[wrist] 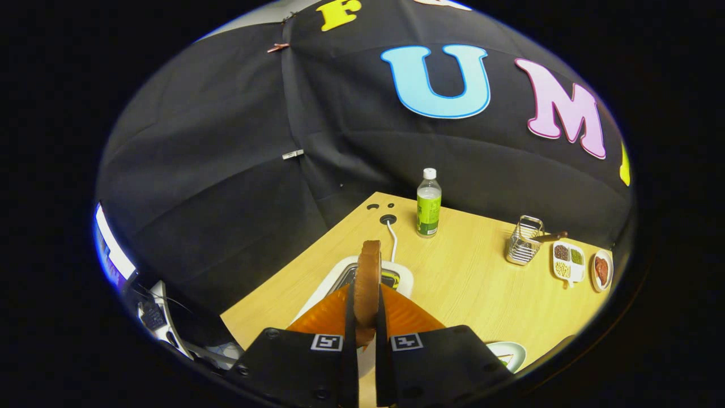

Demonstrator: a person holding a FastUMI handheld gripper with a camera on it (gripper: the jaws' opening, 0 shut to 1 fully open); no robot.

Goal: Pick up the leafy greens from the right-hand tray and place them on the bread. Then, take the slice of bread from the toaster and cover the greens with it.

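Note:
A brown slice of bread (368, 277) stands edge-on between my two fingers, and my gripper (365, 309) is shut on it. The slice is held up above the white toaster (354, 275), whose slot shows just behind and under it. A white cable runs from the toaster toward the back of the wooden table (476, 283). Near the right finger a piece of a pale plate (508, 354) shows, with something green on it that I cannot make out.
A green-labelled bottle (429, 204) stands beyond the toaster near the table's back edge. To the right are a wire basket (524, 241), a divided dish of beans (568, 262) and a small dish with red food (601, 270). The table's left edge drops off beside the toaster.

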